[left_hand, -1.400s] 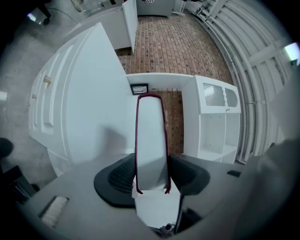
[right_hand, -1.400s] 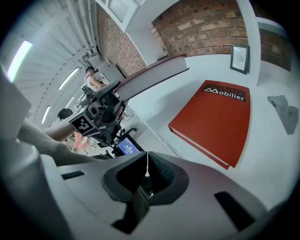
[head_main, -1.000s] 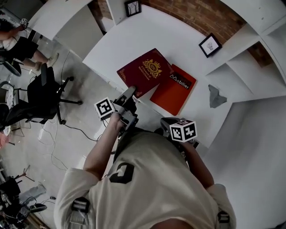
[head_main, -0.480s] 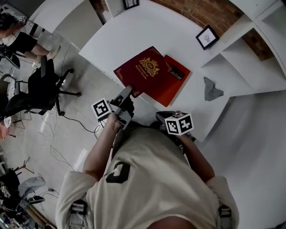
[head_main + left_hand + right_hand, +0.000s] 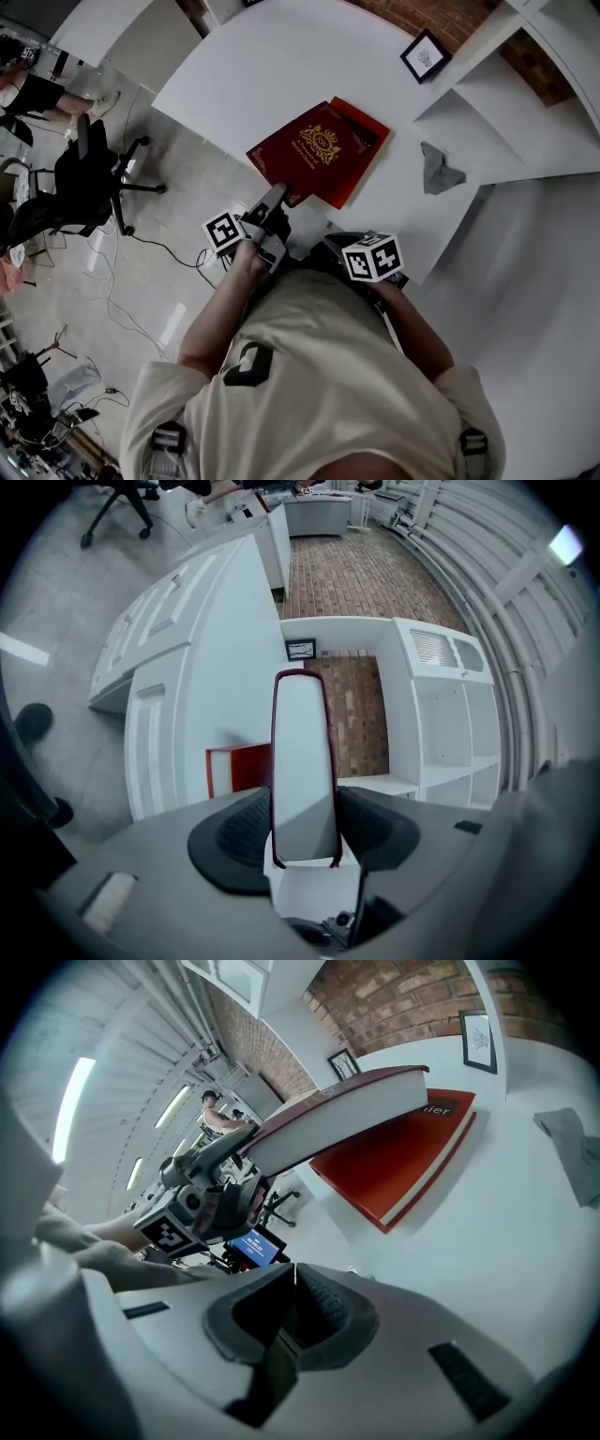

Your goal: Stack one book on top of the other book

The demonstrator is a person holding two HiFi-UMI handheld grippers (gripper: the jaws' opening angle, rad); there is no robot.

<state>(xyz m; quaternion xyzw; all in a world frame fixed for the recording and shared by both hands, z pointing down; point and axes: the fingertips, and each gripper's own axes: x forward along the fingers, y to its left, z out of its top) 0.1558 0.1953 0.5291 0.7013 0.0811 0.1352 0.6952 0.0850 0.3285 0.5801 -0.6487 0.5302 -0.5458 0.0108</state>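
A dark red book with a gold crest (image 5: 317, 148) hangs tilted over an orange-red book (image 5: 367, 141) that lies flat on the white table (image 5: 281, 66). It covers most of the lower book. My left gripper (image 5: 275, 196) is shut on its near corner. In the left gripper view the book's white page edge (image 5: 302, 752) stands between the pads, and the orange-red book (image 5: 236, 769) shows behind. My right gripper (image 5: 332, 246) is at the table's near edge, shut with nothing in it (image 5: 286, 1321). From there the lifted book (image 5: 347, 1115) slants above the orange-red one (image 5: 403, 1162).
A crumpled grey cloth (image 5: 439, 171) lies right of the books, near the white shelves (image 5: 525, 103). A small framed picture (image 5: 423, 56) leans at the table's back. An office chair (image 5: 89, 183) and cables are on the floor to the left.
The dark red book has moved right over the orange-red book and now hides most of it, including the cover's lettering. Both grippers have come nearer the table.
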